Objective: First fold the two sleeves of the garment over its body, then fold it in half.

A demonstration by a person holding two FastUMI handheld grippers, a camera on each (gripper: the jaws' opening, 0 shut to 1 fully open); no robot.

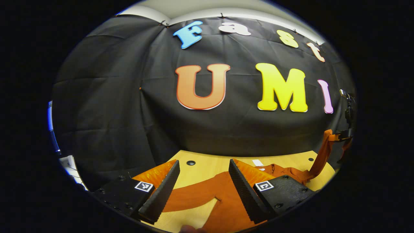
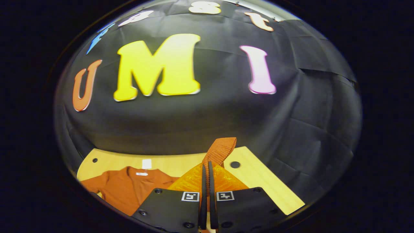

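Garment (image 1: 223,194): a rust-orange knit top, long-sleeved, laid flat on the table with its neck toward the far wall. A small white tag (image 2: 142,173) sits inside the neckline, seen in the right gripper view. The cloth is matte and plain, smooth across the body, with a few soft creases near the neck.

Left sleeve (image 1: 190,197): lies across the near part of the table, running from the body toward the left, flat on the wood.

Right sleeve (image 1: 323,155): lifted off the table at the far right, hanging as a taut strip from the shoulder up to the right gripper (image 1: 344,136). Its ribbed cuff (image 2: 221,149) stands up beyond that gripper's fingers in the right gripper view.

Left gripper (image 1: 203,184): jaws spread wide, hovering above the left sleeve and the body, gripping nothing.

Right gripper, own view (image 2: 206,191): jaws drawn narrow, pinched together on the right sleeve just below the cuff.

Table (image 1: 207,166): light wood top, with small dark round holes (image 1: 190,162) near its far edge and another (image 2: 235,164) by the lifted cuff.

White slip (image 1: 257,162): a small pale rectangle on the table, just beyond the collar.

Wall (image 1: 129,106): black cloth, creased, directly behind the table.
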